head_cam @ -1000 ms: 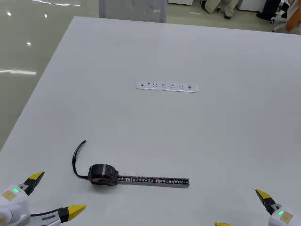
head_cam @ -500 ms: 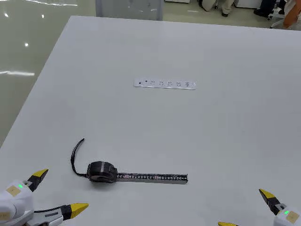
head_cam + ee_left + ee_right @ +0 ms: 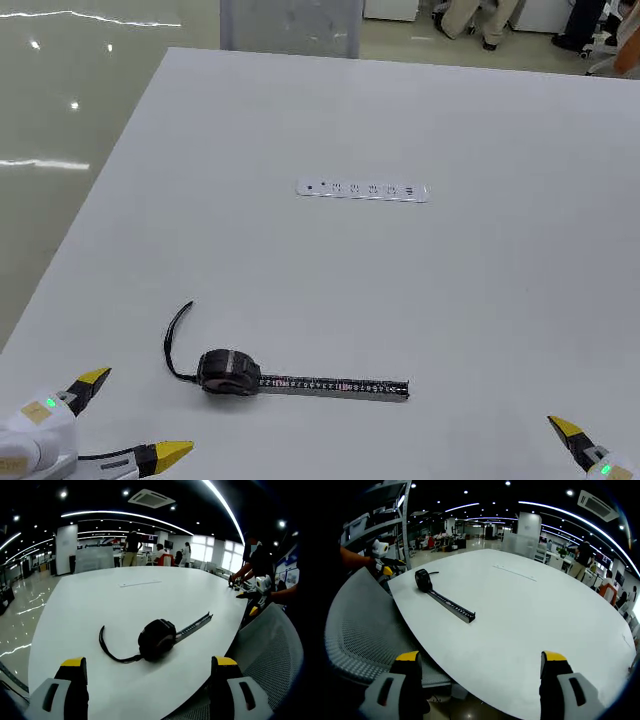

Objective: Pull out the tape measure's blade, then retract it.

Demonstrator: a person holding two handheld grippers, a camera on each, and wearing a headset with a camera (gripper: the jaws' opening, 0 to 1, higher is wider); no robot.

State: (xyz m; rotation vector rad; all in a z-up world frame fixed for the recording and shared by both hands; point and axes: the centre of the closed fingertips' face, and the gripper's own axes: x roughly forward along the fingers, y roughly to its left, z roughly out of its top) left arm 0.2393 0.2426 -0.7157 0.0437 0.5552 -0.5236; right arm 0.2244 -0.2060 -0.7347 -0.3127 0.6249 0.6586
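tape measure (image 3: 225, 372): black, round case, marked blade (image 3: 335, 387) partly out | lies flat, near-left on white table (image 3: 400, 280) | long axis left-right, blade tip pointing right | left gripper (image 3: 150, 661), right gripper (image 3: 480, 656): jaws spread, grasping nothing

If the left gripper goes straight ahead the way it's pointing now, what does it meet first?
Probably the tape measure's black case, centred ahead between the open jaws of the left gripper, though depth is hard to judge.

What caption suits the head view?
Tape measure, blade out, lies on white table; left gripper and right gripper hover open, clear of it.
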